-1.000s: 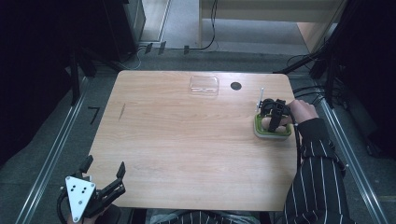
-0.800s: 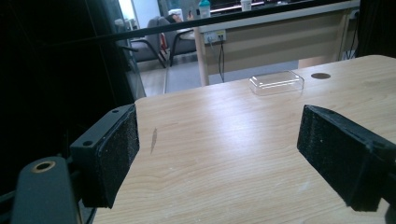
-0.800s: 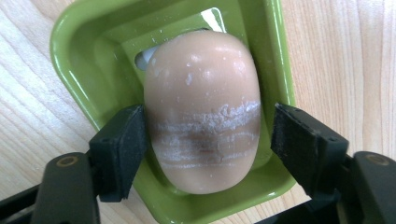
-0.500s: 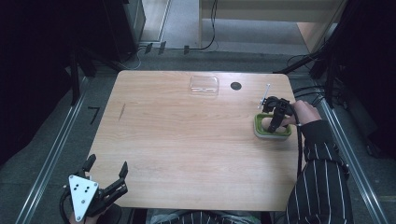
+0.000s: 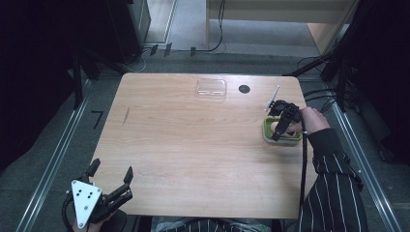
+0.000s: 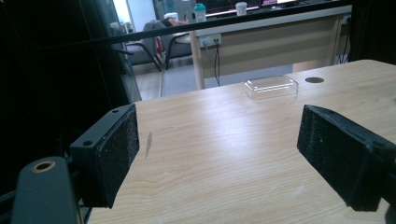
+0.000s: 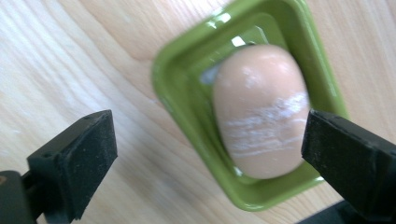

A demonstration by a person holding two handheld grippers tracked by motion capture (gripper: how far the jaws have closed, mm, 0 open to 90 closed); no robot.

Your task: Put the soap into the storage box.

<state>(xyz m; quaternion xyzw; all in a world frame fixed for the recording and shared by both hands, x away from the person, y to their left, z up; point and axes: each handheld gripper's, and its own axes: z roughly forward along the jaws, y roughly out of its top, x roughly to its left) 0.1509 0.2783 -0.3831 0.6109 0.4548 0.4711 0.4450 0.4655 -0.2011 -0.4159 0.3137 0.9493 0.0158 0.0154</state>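
Observation:
A green square dish [image 7: 187, 112] sits near the table's right edge, also seen from above as the dish [image 5: 267, 131]. In it lies a pale pink oval soap-like lump [image 7: 261, 107] with white streaks. My right gripper [image 7: 210, 158] hovers just above the dish, open, its jaws straddling the dish's near side with nothing between them; in the high view the right gripper [image 5: 280, 124] covers most of the dish. My left gripper [image 5: 112, 180] is held off the table's front left corner, open and empty; its pads [image 6: 116, 149] frame bare tabletop.
A clear plastic lid [image 5: 211, 88] lies at the back middle of the table, also the lid [image 6: 271, 87]. A dark round hole [image 5: 244, 89] is to its right. A white pen-like stick [image 5: 272, 98] lies behind the dish. A striped sleeve [image 5: 333, 179] runs along the right edge.
The right gripper has shifted slightly toward the person over the dish. The left gripper has barely moved.

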